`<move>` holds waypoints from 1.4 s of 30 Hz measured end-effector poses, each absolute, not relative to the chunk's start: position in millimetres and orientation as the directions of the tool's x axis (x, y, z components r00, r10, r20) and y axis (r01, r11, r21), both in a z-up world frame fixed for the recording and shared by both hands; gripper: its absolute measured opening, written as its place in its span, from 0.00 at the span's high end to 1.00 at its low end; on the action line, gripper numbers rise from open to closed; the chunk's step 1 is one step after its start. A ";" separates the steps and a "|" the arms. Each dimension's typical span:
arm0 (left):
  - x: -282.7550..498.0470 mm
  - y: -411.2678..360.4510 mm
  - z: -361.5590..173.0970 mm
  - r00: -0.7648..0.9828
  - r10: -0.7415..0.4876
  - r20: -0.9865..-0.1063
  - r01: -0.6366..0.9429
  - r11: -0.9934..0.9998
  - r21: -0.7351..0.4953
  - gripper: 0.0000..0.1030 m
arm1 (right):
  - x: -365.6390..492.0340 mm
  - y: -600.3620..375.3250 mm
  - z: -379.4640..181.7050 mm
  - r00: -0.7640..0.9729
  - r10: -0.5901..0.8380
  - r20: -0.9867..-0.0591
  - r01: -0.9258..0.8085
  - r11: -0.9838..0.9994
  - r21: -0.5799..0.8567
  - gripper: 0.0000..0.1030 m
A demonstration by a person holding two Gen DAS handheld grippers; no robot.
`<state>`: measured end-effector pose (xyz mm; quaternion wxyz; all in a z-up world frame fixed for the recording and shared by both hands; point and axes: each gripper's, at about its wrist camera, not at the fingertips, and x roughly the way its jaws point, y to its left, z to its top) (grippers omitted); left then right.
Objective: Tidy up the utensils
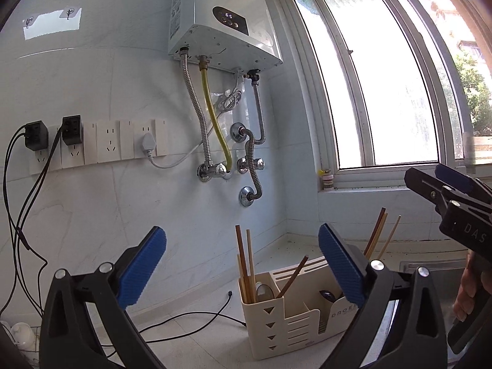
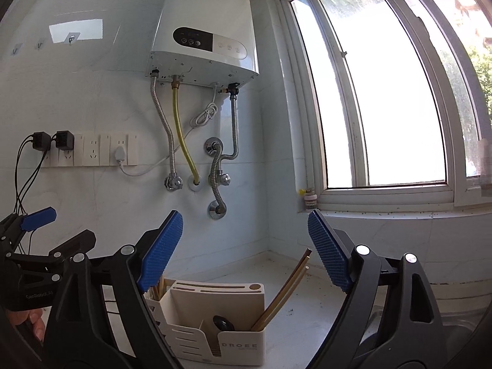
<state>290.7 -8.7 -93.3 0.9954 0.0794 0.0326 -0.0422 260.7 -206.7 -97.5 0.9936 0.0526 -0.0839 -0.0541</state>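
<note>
A cream utensil holder (image 1: 286, 316) is seen standing on the pale worktop (image 1: 196, 304) near the corner beneath a window (image 1: 384, 86), with both grippers held above it. The left gripper (image 1: 243, 273) is spread wide with nothing between its blue pads (image 1: 141, 264); the right gripper (image 2: 246, 249) is likewise wide apart and empty. Wooden chopsticks (image 1: 246, 261) are stood upright in the holder's left compartment beside a spoon (image 1: 264, 292), while a second bundle of chopsticks (image 2: 286, 289) is leaned outward from the right compartment. A dark spoon bowl (image 2: 224, 323) is visible in the middle section. On the tiled wall behind, a white water heater (image 2: 206, 33) is mounted above metal hoses (image 2: 166, 129), and a row of wall sockets (image 1: 107, 141) is fitted to its left. A black cable (image 1: 190, 316) is trailed across the worktop.
</note>
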 end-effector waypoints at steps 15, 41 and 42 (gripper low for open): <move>191.3 9.3 -81.6 0.983 -0.137 -0.125 0.157 0.972 0.172 0.05 | 163.5 -183.1 -99.2 0.990 -0.132 0.039 0.127 0.985 0.116 0.08; 66.9 47.0 -76.8 0.960 -0.179 -0.216 0.209 0.970 0.127 0.05 | 40.9 -141.7 -107.9 0.989 -0.020 -0.144 0.024 0.999 0.024 0.08; 63.8 46.7 -76.8 0.960 -0.175 -0.217 0.206 0.970 0.129 0.05 | 37.9 -142.1 -107.4 0.989 -0.015 -0.148 0.018 1.000 0.020 0.08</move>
